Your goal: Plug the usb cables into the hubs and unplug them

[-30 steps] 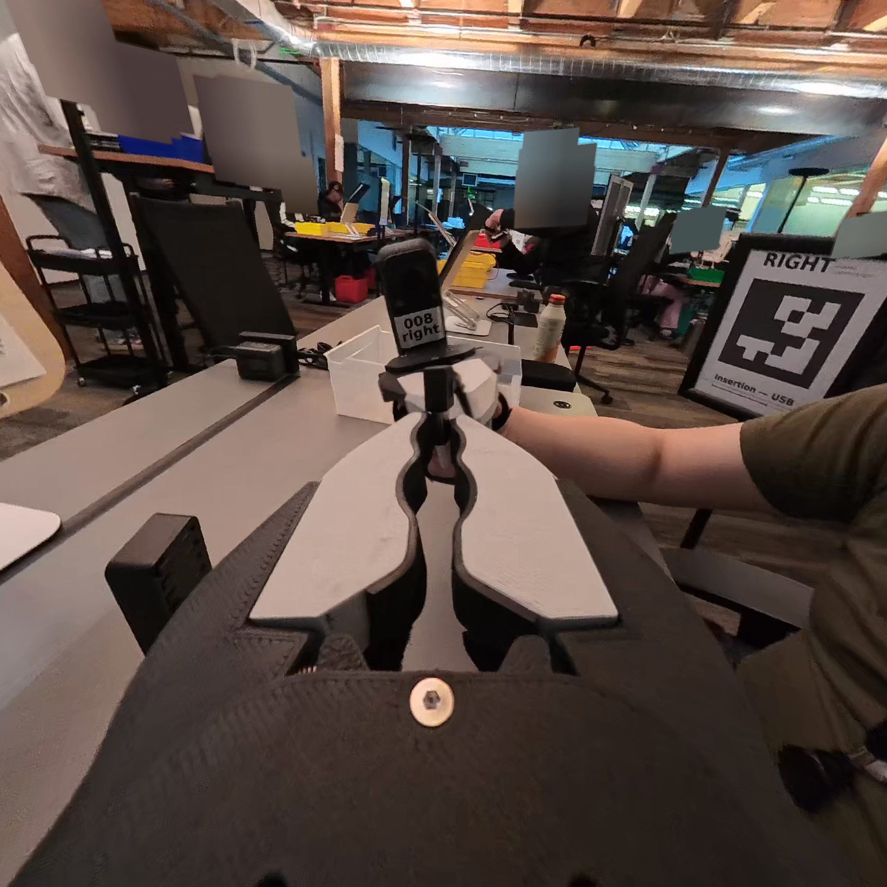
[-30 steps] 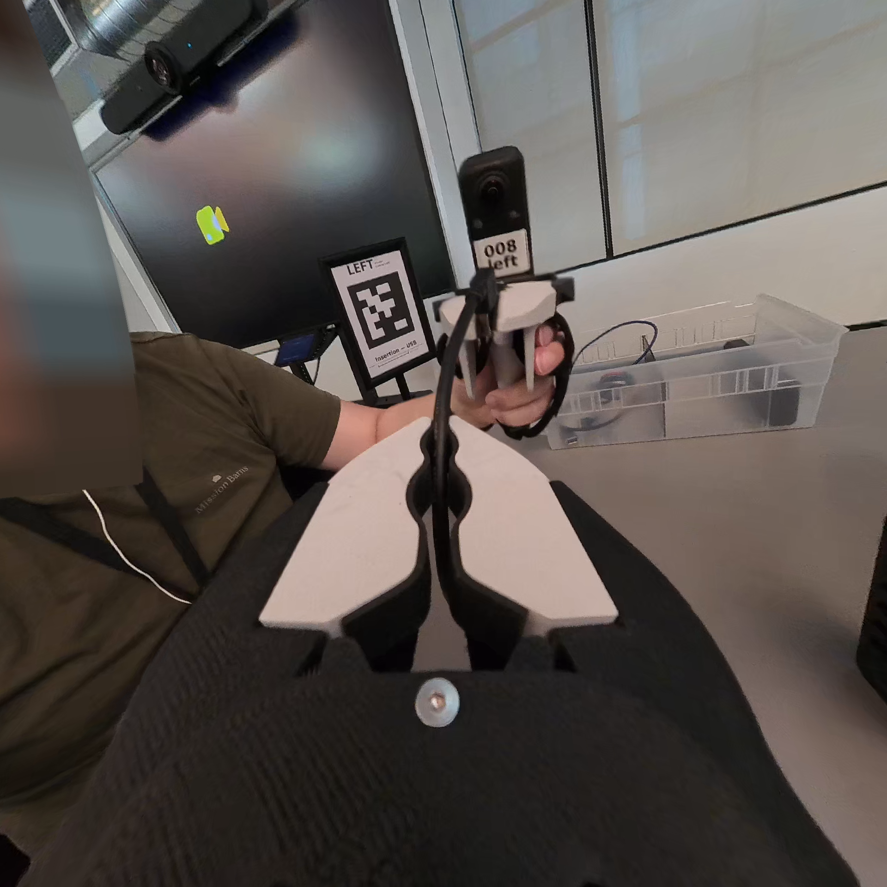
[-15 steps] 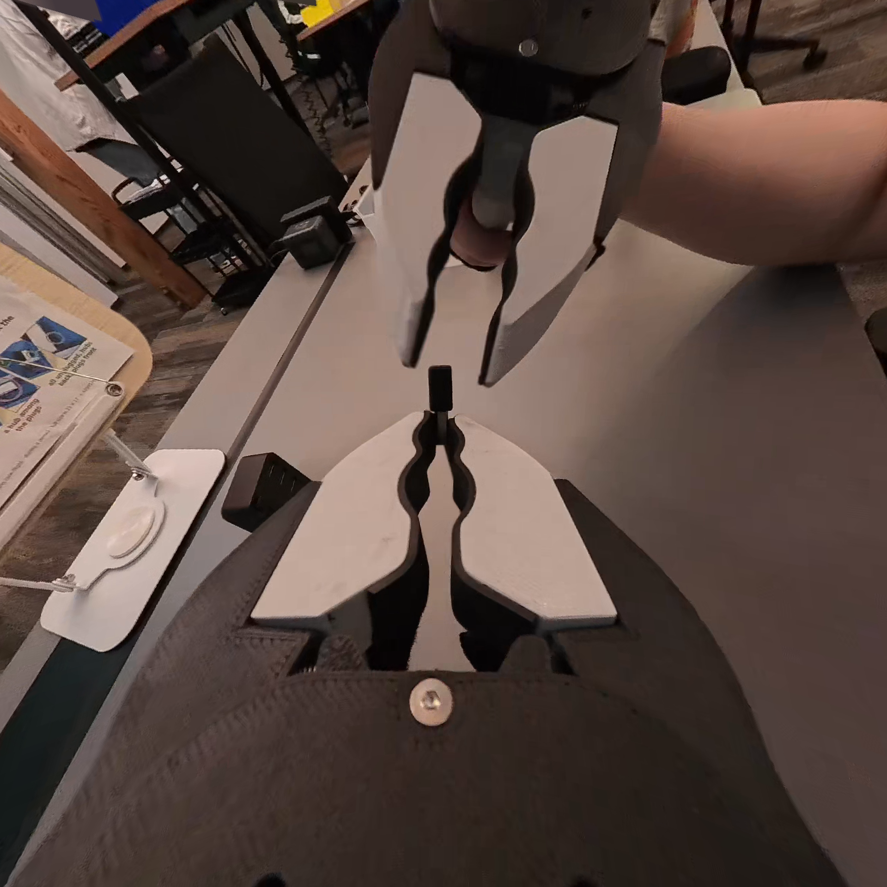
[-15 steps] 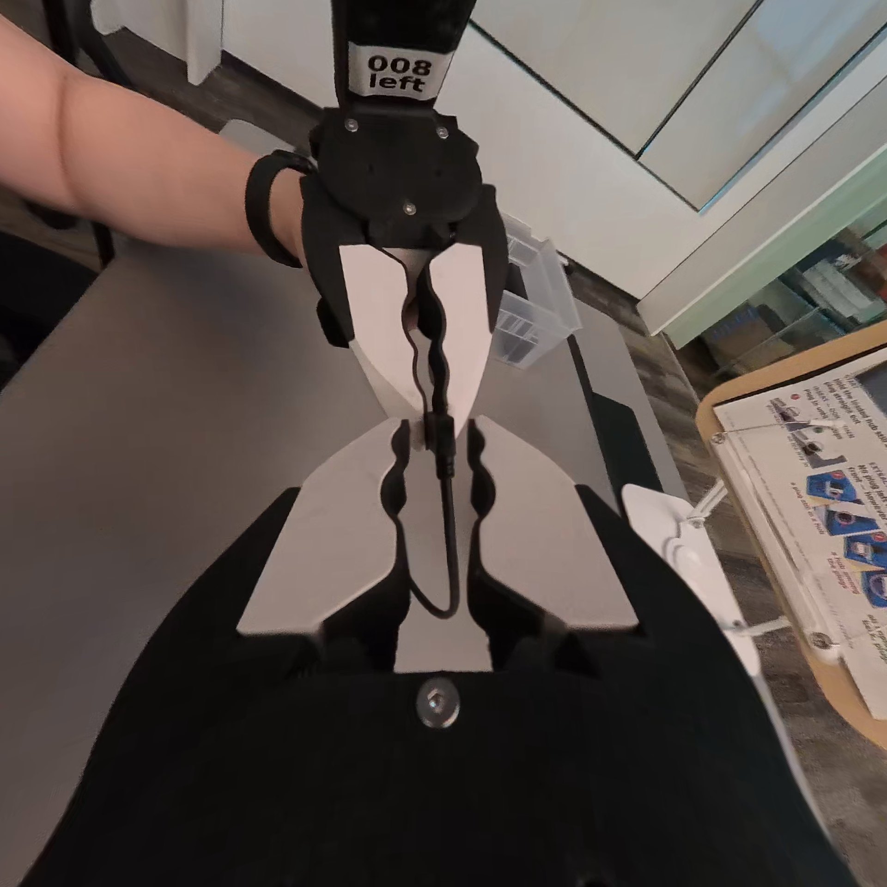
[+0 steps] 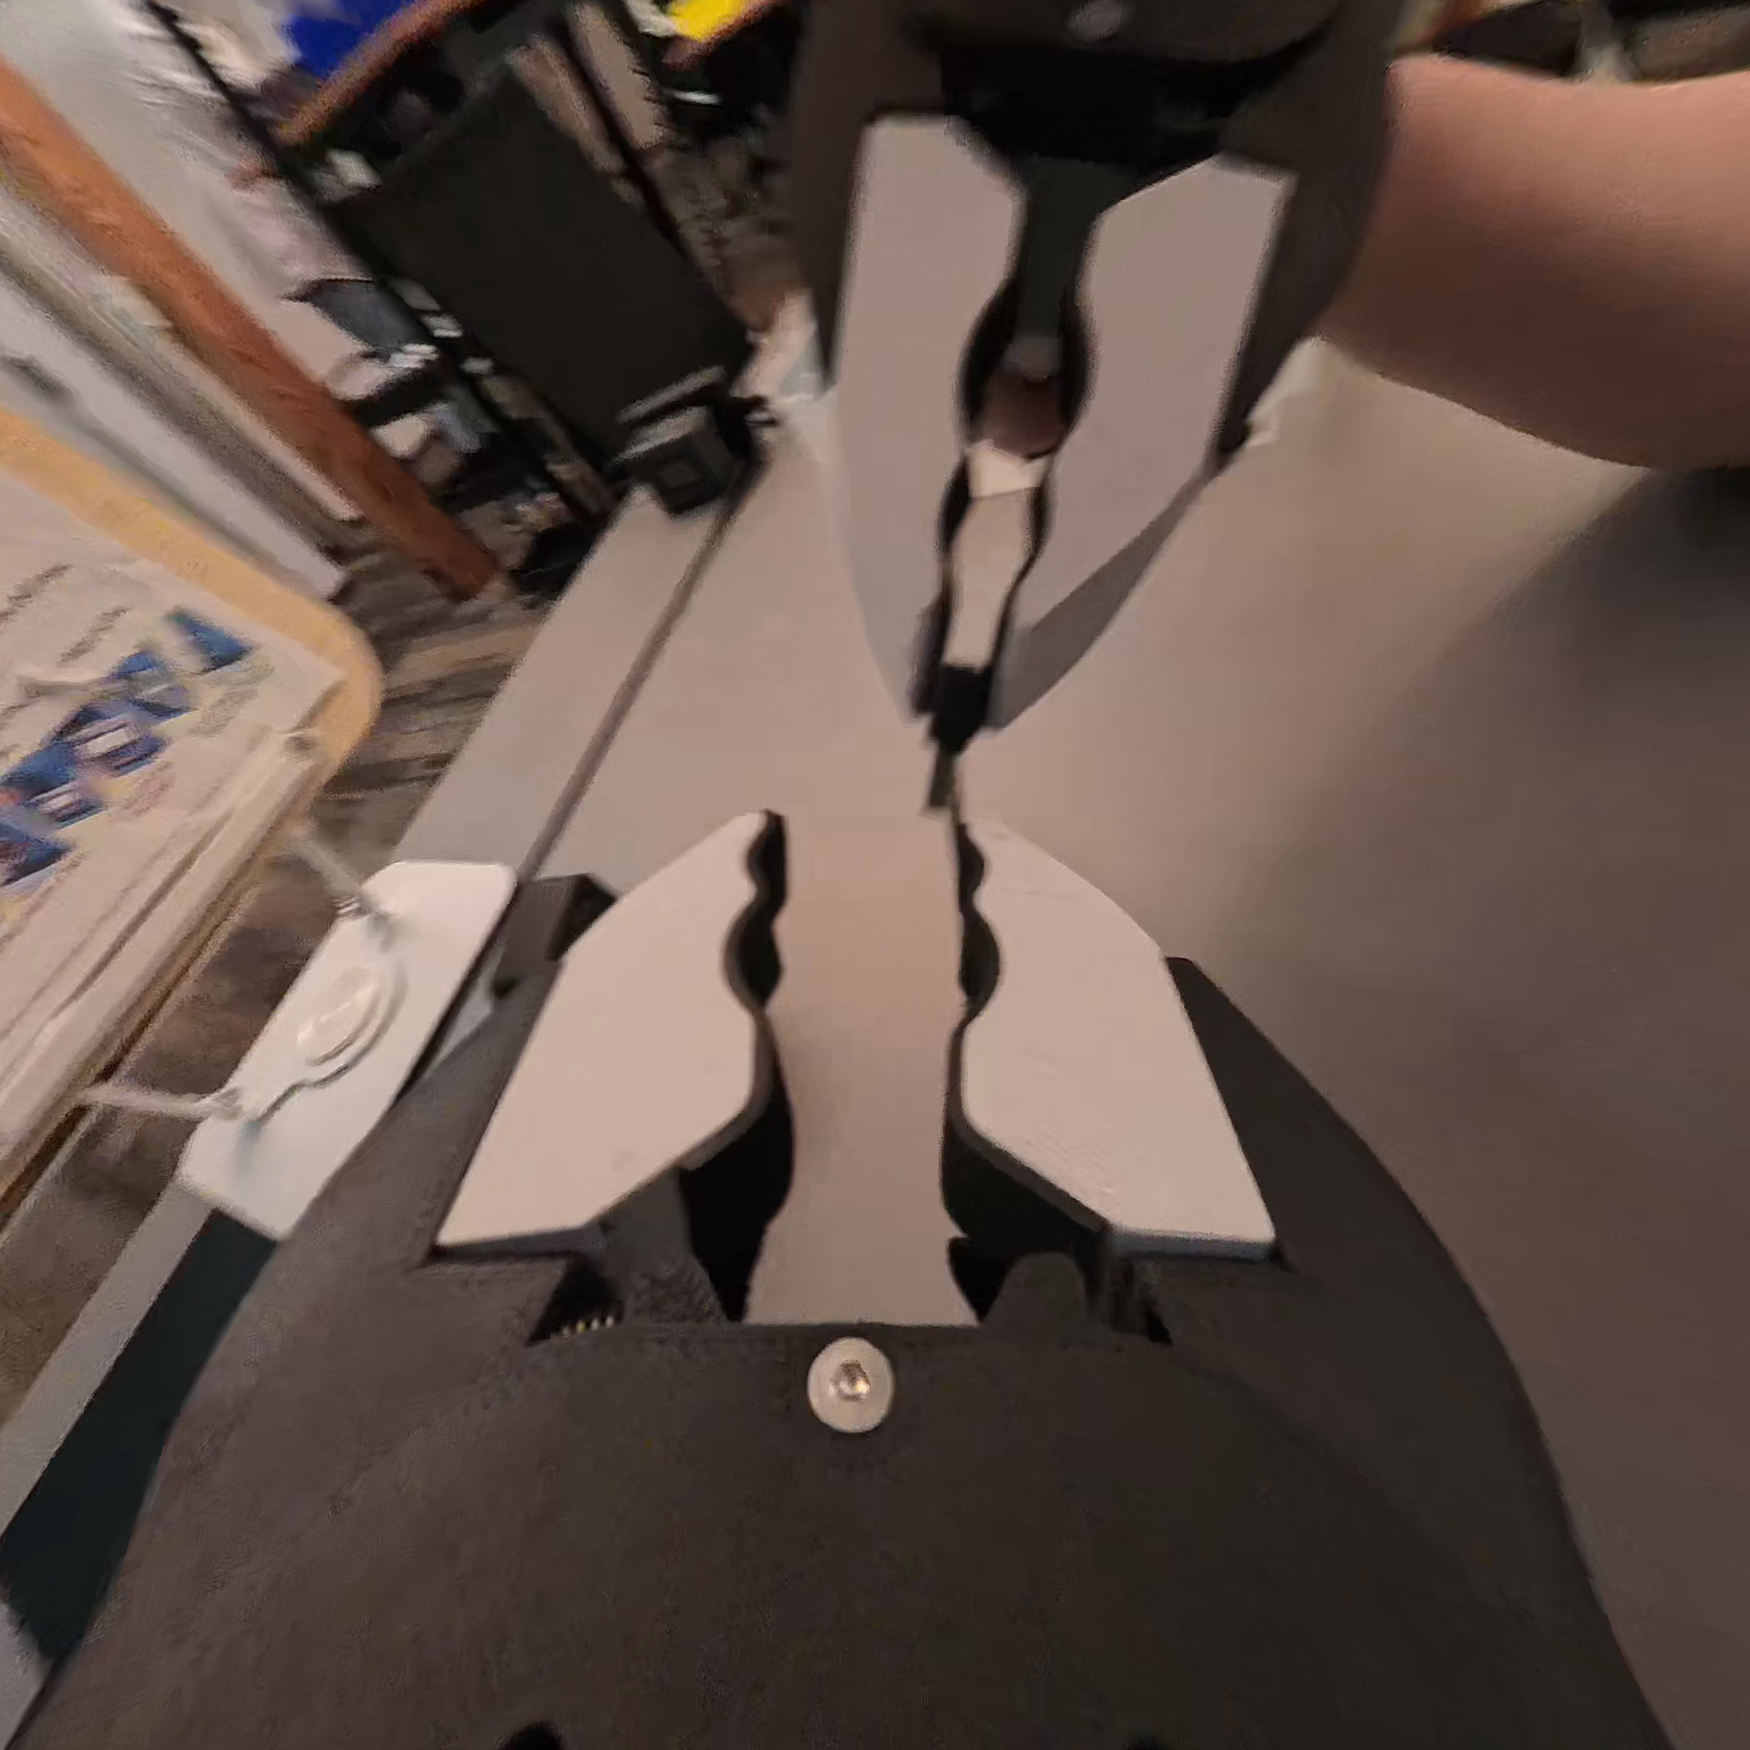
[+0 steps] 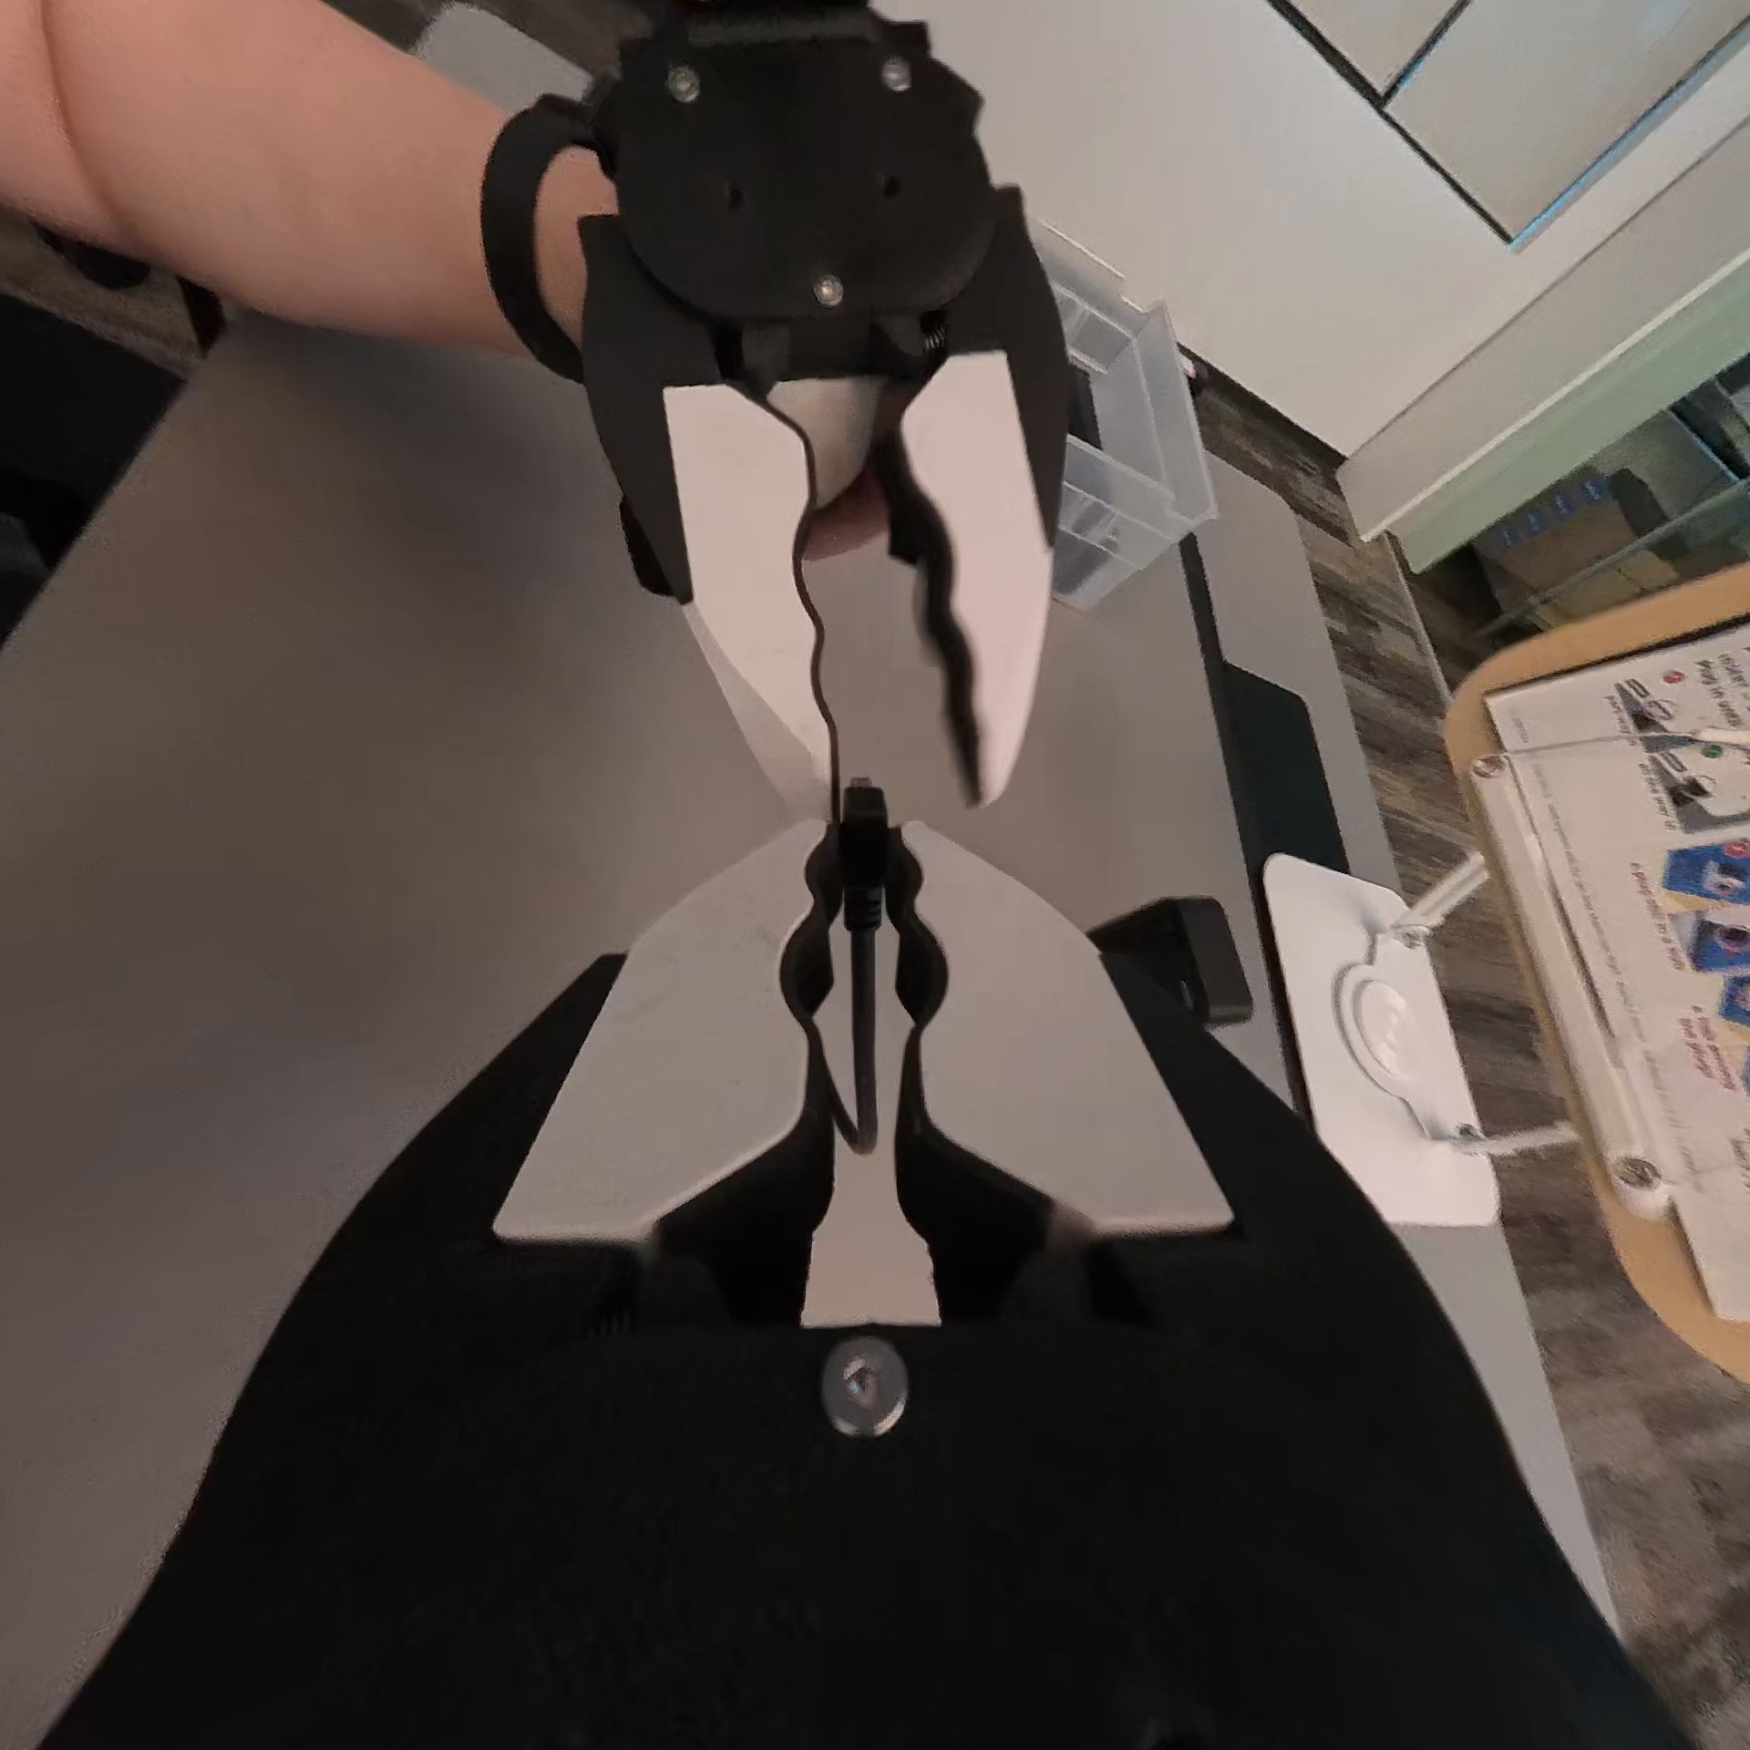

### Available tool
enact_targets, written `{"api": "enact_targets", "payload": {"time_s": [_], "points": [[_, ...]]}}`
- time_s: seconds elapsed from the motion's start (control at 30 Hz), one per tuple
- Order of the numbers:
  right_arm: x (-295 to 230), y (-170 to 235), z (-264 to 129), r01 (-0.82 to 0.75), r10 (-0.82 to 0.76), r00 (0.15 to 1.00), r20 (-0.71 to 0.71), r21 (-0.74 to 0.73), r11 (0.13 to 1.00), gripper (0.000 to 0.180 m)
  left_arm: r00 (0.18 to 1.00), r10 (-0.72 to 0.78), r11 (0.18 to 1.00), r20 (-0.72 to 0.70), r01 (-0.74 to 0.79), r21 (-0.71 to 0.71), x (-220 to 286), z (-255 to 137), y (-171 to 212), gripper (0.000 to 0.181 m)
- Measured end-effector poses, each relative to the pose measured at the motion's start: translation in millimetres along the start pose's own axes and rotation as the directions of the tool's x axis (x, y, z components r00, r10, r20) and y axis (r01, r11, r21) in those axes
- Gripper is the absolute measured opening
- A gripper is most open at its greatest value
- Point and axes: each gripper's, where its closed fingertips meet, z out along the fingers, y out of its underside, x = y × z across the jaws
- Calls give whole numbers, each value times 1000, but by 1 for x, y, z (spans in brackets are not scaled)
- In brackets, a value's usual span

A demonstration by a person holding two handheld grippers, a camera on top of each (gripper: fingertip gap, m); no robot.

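The right gripper (image 6: 866,833) has its jaws clenched on the plug (image 6: 864,876) of a black cable (image 6: 862,1032), which is pinched at the tips with its small metal end poking out forward. The lead runs back between the fingers and curls out of sight underneath. Facing it tip to tip, the left gripper (image 5: 866,833) has its jaws released, with bare worktop (image 5: 1373,852) showing through the gap and nothing between them. In the right wrist view its fingers (image 6: 748,587) are spread just ahead of the plug's end; whether one touches it I cannot tell.

Both grippers hang above the grey worktop. At its edge stands a small black box (image 6: 1174,947), possibly a hub, beside a white stand base (image 6: 1364,1032) that carries a printed sheet (image 6: 1610,909). A clear bin (image 6: 1127,445) sits farther along. No port is visible, and the left wrist view is blurred.

This looks like a hand-over just finished, with the plug not yet brought to a hub. The hold is the weak point: the pinch sits only at the tips on a short, smooth plug, so a knock from the left fingers as they part could twist it askew. A tilted plug would then jam at the port's mouth rather than slide in. The trailing lead could also snag under the gripper and tug the plug loose.
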Motion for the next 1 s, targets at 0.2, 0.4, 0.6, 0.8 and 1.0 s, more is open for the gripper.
{"api": "enact_targets", "payload": {"time_s": [0.2,0.4,0.6,0.8,1.0], "points": [[43,-1,-47,-74,84,983,-162,62,995,8,908,-377,925,183,381,18,-79,25,82,61],[34,-28,-87,-155,145,988,56,429,890,8,862,-496,863,102,502,-49,-92,77,132,71],[0,-58,-161,-312,-72,903,424,761,568,8,882,-470,877,10,469,-108,-92,100,133,68],[-7,-59,-212,-422,-252,826,503,850,314,8,904,-428,897,-10,424,-124,-88,111,130,59],[-2,-54,-214,-433,-236,830,505,851,296,9,898,-440,890,-7,434,-140,-89,114,132,32]]}}
